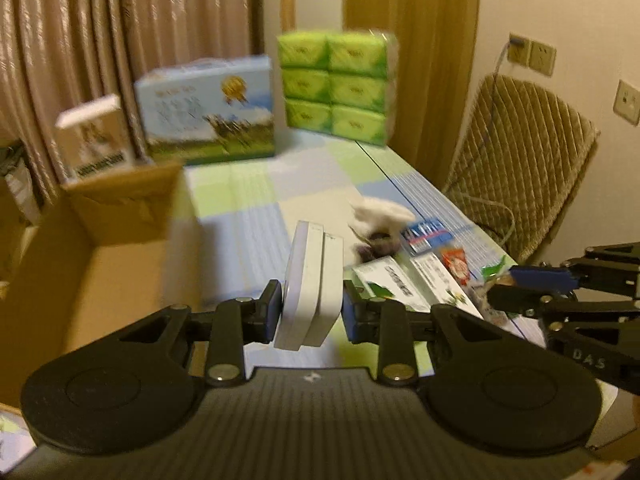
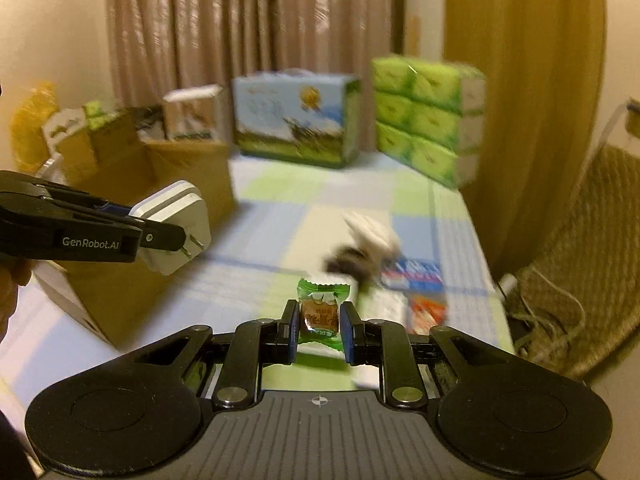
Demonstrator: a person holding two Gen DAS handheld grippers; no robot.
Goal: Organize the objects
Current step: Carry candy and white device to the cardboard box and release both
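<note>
A flat white rectangular plastic device [image 1: 310, 284], seemingly a two-layered plug adapter with metal prongs visible in the right wrist view, is pinched on edge between the pads of the left tongs [image 1: 309, 312], raised above the tabletop [image 1: 256, 200] covered in a pale green, blue and white checked cloth. The right tongs [image 2: 319, 326] are pressed together on a small green-wrapped candy with a brown label [image 2: 320, 316], also held clear of the cloth. Just left of the white device stands an open brown cardboard box [image 1: 100, 248], its flaps up and the inside in view bare. Beyond the tongs, near the tabletop's right edge, lies a blurred cluster of small items: a crumpled white tissue beside something dark [image 1: 376, 220], a blue-and-white packet [image 1: 426, 234], a white-and-green flat carton [image 1: 394, 280] and a red-and-orange sachet [image 1: 456, 264]. At the far end stand a pale blue gift carton printed with a meadow scene [image 1: 208, 108], a six-pack of green tissue packets in clear wrap [image 1: 338, 84] and a smaller beige-and-white box [image 1: 94, 136]. Ribbed brownish curtains [image 1: 120, 20] hang behind; a chair with a quilted tan cover [image 1: 524, 152] sits at the right, below wall sockets [image 1: 532, 54].
</note>
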